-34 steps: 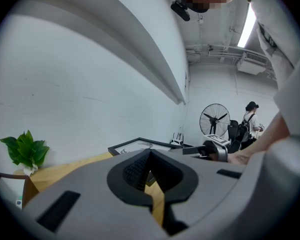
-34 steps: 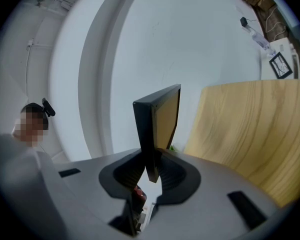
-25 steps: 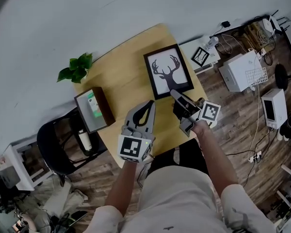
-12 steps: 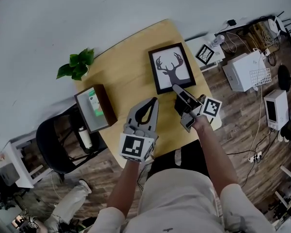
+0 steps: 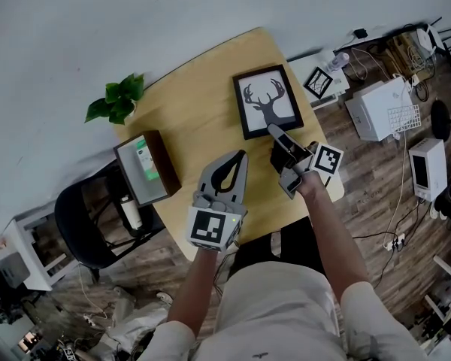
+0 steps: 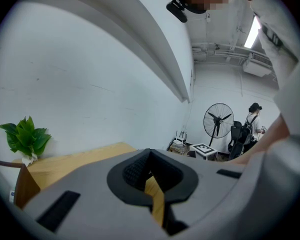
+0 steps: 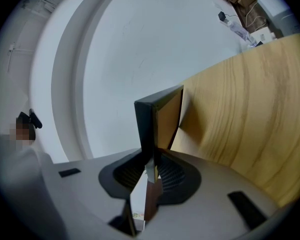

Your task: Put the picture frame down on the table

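The picture frame (image 5: 269, 102), black-edged with a deer silhouette on white, lies face up just over the far right part of the yellow wooden table (image 5: 195, 119). My right gripper (image 5: 274, 132) is shut on the middle of its near edge. In the right gripper view the frame (image 7: 159, 119) shows edge-on between the pads of the right gripper (image 7: 151, 166), its brown back turned to the table (image 7: 245, 114). Whether its far edge touches the wood I cannot tell. My left gripper (image 5: 231, 164) hovers shut and empty over the table's near middle, and the left gripper (image 6: 151, 184) looks across the table.
A small green plant (image 5: 119, 101) stands at the table's far left. A dark wooden box (image 5: 146, 169) sits at the left edge, with a black chair (image 5: 83, 228) beside it. White equipment (image 5: 379, 107) and cables lie on the floor to the right. A fan (image 6: 219, 121) stands far back.
My right gripper has sunk toward the table with the frame in it, and the frame looks smaller and lower. The left gripper has stayed where it was.
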`<state>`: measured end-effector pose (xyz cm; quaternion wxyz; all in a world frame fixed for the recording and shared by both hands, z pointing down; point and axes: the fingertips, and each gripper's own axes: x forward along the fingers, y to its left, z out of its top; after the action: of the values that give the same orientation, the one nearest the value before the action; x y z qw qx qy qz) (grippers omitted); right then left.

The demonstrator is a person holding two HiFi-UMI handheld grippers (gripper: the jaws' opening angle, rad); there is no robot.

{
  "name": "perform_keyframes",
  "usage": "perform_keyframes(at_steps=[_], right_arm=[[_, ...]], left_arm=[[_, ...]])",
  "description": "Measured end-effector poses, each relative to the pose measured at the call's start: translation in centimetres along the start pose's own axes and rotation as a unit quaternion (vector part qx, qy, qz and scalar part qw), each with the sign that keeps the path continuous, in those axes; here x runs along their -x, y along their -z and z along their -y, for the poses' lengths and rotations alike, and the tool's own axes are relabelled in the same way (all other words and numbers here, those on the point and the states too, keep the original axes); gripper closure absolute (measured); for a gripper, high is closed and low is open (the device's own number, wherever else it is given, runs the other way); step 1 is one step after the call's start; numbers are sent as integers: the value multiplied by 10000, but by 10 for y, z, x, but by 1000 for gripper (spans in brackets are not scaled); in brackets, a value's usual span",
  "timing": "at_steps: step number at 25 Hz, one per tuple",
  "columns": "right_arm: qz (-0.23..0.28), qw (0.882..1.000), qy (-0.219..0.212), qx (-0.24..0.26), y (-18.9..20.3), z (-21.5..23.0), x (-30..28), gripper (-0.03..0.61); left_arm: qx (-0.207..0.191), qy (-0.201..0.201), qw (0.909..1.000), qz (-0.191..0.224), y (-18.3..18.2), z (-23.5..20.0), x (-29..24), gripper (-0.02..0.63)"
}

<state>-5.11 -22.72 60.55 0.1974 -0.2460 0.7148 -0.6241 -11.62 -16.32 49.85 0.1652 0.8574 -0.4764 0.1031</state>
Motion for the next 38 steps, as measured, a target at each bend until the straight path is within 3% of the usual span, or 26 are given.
perform_keyframes(at_steps=[11, 20, 34, 38], right_arm=[[82, 9994, 73, -319, -5, 3, -4, 502], [56, 9990, 333, -279, -3, 5, -5, 500], [-95, 9927, 1196, -81, 2, 26, 3, 310], [-203, 9920, 1245, 56, 5, 26, -3, 265]], left_arm=[[108, -3, 9999, 63, -1, 1, -2, 607], [38, 29, 10000, 46, -3, 2, 2, 607], [-32, 42, 10000, -35, 2, 6, 4, 607], [53, 10, 10000, -22, 6, 5, 4, 607]])
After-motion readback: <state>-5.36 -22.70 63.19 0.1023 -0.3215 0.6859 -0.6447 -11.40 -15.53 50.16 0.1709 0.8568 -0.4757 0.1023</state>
